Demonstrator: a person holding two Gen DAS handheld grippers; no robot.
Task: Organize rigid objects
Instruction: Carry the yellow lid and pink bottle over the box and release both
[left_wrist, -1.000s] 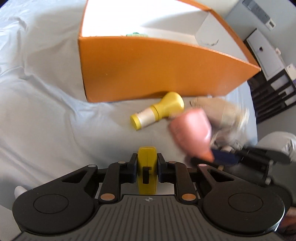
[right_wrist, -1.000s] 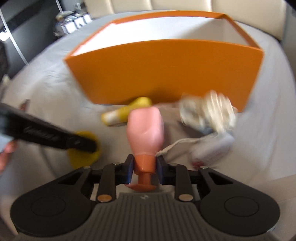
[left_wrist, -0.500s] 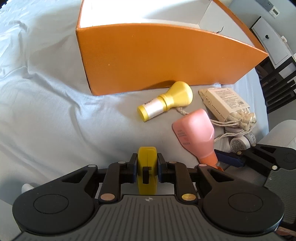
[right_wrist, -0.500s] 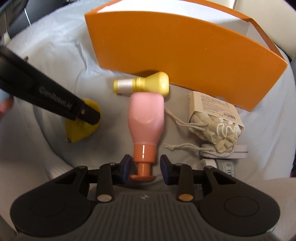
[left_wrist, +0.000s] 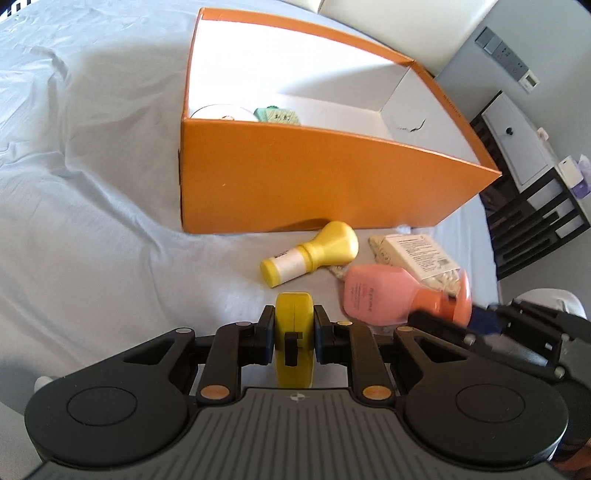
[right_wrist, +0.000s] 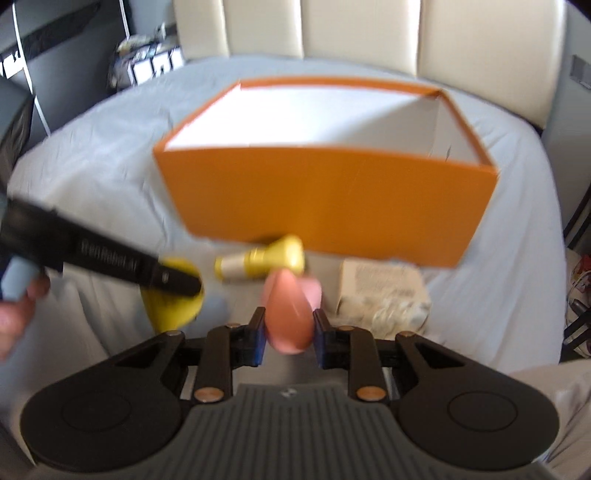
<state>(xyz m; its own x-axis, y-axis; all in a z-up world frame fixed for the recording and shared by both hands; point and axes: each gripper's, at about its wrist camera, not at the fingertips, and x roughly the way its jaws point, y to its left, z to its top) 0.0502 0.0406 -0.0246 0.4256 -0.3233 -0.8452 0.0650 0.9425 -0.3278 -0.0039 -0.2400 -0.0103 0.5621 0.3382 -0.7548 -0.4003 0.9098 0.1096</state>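
Observation:
My left gripper (left_wrist: 294, 317) is shut on a yellow disc-shaped object (left_wrist: 294, 332) and holds it above the sheet. It shows as a black arm (right_wrist: 110, 262) over that disc (right_wrist: 173, 306) in the right wrist view. My right gripper (right_wrist: 290, 325) has the orange cap of a pink bottle (right_wrist: 290, 314) between its jaws, which are closing on it. The bottle (left_wrist: 373, 291) hangs tilted off the bed. A yellow bottle (left_wrist: 314, 254) lies before the open orange box (left_wrist: 332, 184).
A white packet with a drawstring pouch (left_wrist: 417, 251) lies right of the yellow bottle. Inside the box are a round clear disc (left_wrist: 221, 110) and a green packet (left_wrist: 277, 115). A black shelf (left_wrist: 535, 221) stands past the bed's right edge. A hand (right_wrist: 14, 314) holds the left gripper.
Both grippers have risen, so the box's inside now shows. The right jaws stood apart from the cap half a second ago; now they grip it and the pink bottle is off the sheet.

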